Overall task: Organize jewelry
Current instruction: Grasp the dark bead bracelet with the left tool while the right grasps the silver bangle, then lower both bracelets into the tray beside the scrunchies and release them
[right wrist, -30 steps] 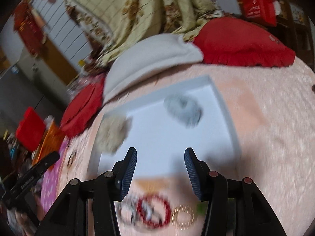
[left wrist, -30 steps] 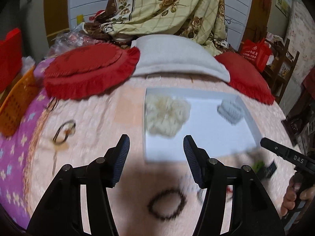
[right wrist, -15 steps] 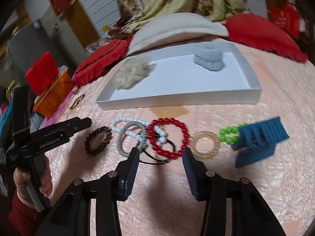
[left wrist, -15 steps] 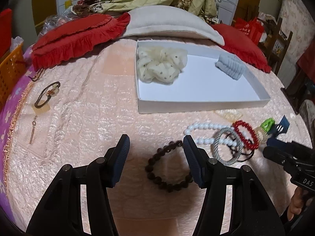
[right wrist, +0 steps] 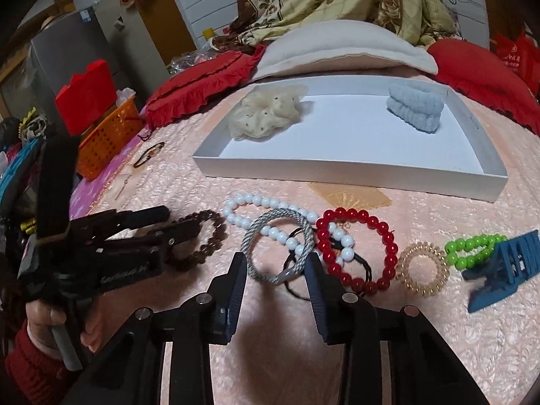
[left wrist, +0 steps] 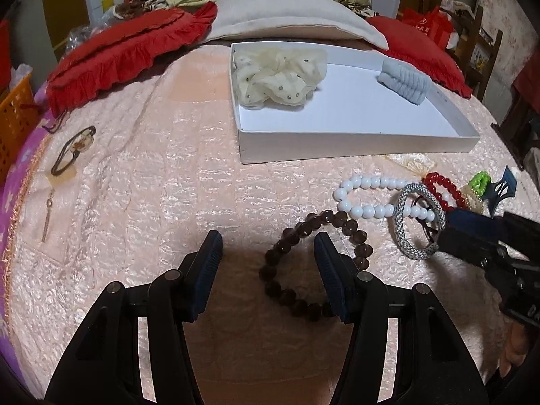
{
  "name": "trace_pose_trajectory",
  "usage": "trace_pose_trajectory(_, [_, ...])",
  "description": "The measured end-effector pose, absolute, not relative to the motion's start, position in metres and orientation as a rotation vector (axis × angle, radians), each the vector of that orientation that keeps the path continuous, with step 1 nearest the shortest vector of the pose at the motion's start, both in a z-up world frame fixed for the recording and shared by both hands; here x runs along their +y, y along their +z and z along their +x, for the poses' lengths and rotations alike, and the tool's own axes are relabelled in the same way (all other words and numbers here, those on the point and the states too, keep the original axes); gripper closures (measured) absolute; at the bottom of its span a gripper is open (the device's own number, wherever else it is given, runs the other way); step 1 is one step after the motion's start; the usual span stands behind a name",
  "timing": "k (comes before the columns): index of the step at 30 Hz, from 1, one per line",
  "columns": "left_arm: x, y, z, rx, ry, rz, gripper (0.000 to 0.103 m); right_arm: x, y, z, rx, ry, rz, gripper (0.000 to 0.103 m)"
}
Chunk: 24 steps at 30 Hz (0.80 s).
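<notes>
A white tray (left wrist: pixel 354 145) holds a cream scrunchie (left wrist: pixel 278 76) and a pale blue scrunchie (left wrist: pixel 403 82). In front of it lie a brown bead bracelet (left wrist: pixel 315 260), a white bead bracelet (left wrist: pixel 371 197), a grey woven ring (left wrist: pixel 410 224), a red bead bracelet (right wrist: pixel 354 248), a gold coil tie (right wrist: pixel 422 270), green beads (right wrist: pixel 472 251) and a blue claw clip (right wrist: pixel 503 265). My left gripper (left wrist: pixel 266 266) is open, its jaws astride the brown bracelet's left side. My right gripper (right wrist: pixel 275 270) is open, its jaws either side of the grey ring's near edge (right wrist: pixel 278 248).
Red cushions (left wrist: pixel 125 50) and a white pillow (left wrist: pixel 287 17) lie behind the tray. An orange basket (right wrist: pixel 108 138) stands at the left edge. A dark hair tie on a card (left wrist: pixel 72 150) and a thin earring (left wrist: pixel 47 214) lie on the pink quilt at left.
Both grippers have come down and forward from above the tray to the bracelets in front of it. The left now straddles the brown bracelet, the right the grey ring.
</notes>
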<state>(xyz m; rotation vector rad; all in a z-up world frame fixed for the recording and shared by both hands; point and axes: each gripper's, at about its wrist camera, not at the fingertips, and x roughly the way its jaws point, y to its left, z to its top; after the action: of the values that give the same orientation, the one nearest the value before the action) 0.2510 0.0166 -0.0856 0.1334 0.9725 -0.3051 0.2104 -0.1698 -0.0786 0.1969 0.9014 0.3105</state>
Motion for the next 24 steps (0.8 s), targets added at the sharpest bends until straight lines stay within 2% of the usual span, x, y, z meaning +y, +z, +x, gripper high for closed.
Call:
trace_pose_trajectory(2, [0.013, -0.086, 0.249, 0.962, -0.306, 0.151, 0.053, -0.171, -0.082, 0.216, 0.909, 0.307, 0.204, 0.070])
trace_pose_trajectory(4, [0.011, -0.085, 0.248, 0.958, -0.321, 0.155, 0.077, -0.171, -0.085, 0.219, 0.911, 0.300, 0.209, 0.075])
trace_pose_trajectory(7, [0.006, -0.084, 0.246, 0.956, -0.325, 0.169, 0.093, -0.172, -0.091, 0.224, 0.935, 0.297, 0.219, 0.084])
trace_pose_trajectory(13, [0.004, -0.081, 0.245, 0.962, -0.338, 0.153, 0.094, -0.176, -0.091, 0.225, 0.939, 0.282, 0.244, 0.096])
trace_pose_trajectory(24, [0.032, -0.043, 0.239, 0.877, -0.368, 0.004, 0.094, -0.183, -0.054, 0.209, 0.879, 0.270, 0.265, 0.096])
